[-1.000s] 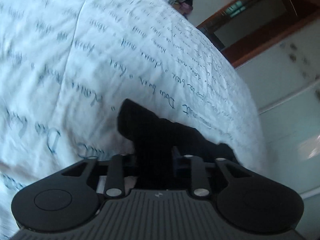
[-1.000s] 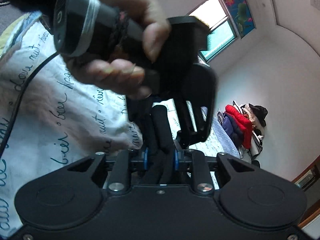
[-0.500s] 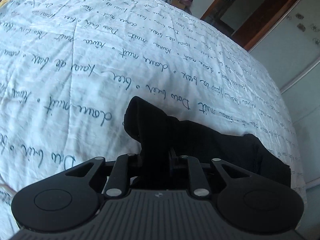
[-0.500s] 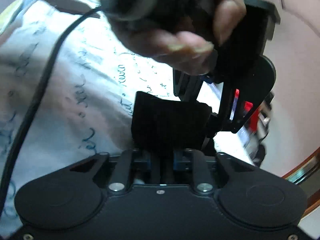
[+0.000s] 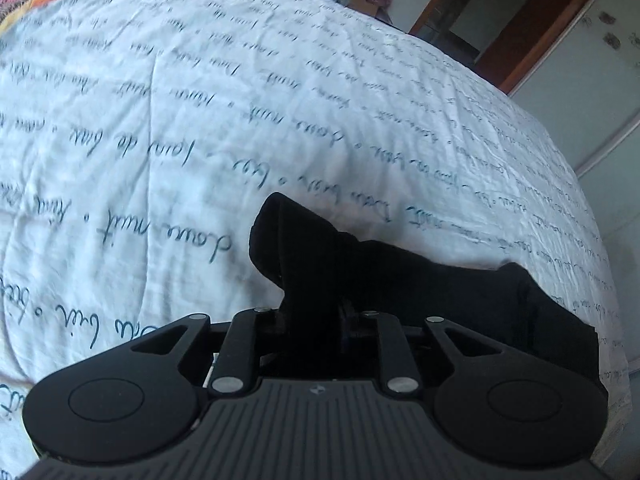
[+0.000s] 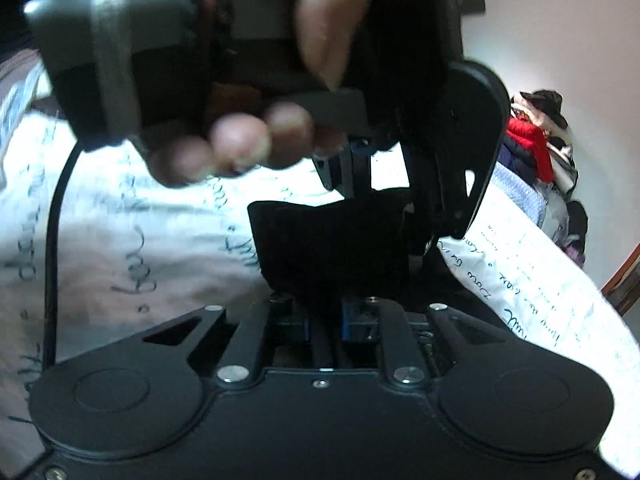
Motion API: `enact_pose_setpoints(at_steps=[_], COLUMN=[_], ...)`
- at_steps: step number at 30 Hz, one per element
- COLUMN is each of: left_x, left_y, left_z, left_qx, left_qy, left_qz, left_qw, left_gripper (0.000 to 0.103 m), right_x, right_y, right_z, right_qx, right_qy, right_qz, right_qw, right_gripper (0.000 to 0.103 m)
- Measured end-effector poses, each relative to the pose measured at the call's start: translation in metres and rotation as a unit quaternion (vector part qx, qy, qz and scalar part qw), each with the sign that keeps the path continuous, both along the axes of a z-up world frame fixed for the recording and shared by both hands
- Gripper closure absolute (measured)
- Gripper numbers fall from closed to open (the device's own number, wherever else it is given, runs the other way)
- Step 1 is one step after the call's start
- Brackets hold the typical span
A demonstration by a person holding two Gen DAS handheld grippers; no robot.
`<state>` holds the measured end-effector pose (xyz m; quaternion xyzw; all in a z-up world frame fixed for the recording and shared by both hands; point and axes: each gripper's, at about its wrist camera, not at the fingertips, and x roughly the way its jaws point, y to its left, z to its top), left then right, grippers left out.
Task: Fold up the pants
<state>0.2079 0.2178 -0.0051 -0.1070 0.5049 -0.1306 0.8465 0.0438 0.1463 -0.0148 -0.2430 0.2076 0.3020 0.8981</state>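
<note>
The black pants [image 5: 460,292] lie bunched on the white bedspread [image 5: 200,100] with script print. In the left wrist view my left gripper [image 5: 312,280] is shut on a raised fold of them, and the cloth hides its fingertips. In the right wrist view my right gripper [image 6: 324,272] is shut on a flat black edge of the pants [image 6: 328,240]. Just above it, a person's hand [image 6: 240,140] holds the left gripper [image 6: 352,184], which pinches the same cloth from above. The two grippers are very close together.
A black cable [image 6: 52,260] hangs down at the left over the bedspread [image 6: 140,240]. Piled clothes [image 6: 536,148] sit beyond the bed's far end. A wooden door frame [image 5: 520,28] and pale wardrobe doors [image 5: 580,80] stand past the bed's right edge.
My right gripper has closed on the edge of the pants, where before its fingers were bare. The left gripper and hand have shifted up and closer in the right view. More pants show at the right.
</note>
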Motion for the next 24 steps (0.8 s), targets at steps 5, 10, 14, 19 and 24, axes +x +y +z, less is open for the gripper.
enact_pose_setpoints(at_steps=[5,10,14,19,24], left_x=[0.001,-0.013,-0.023,-0.039,-0.061], left_y=[-0.007,-0.053,-0.135,-0.268,-0.388], left_z=[0.025,0.074,0.109,0.098,0.033], left_qx=[-0.038,-0.046,-0.041,-0.026,0.004], left_qy=[0.017,-0.02,-0.052,-0.056,-0.015], left_qz=[0.042,0.025,-0.042,-0.162,-0.275], left_qw=[0.9982,0.9984,0.997,0.9849,0.9614], left_gripper=[0.082,0.082,0.081,0.082,0.082], right_x=[0.002,0.001,-0.014,-0.05,-0.076], right_y=[-0.019,-0.07,-0.131,-0.227,-0.305], right_z=[0.016,0.045,0.06,0.049,-0.004], right_qx=[0.073,0.207,0.31,0.424,0.504], right_qy=[0.009,0.022,0.015,0.024,0.094], right_qz=[-0.018,-0.052,-0.102,-0.201,-0.309], right_qw=[0.997,0.977,0.945,0.883,0.801], right_gripper=[0.089,0.089,0.089,0.089,0.088])
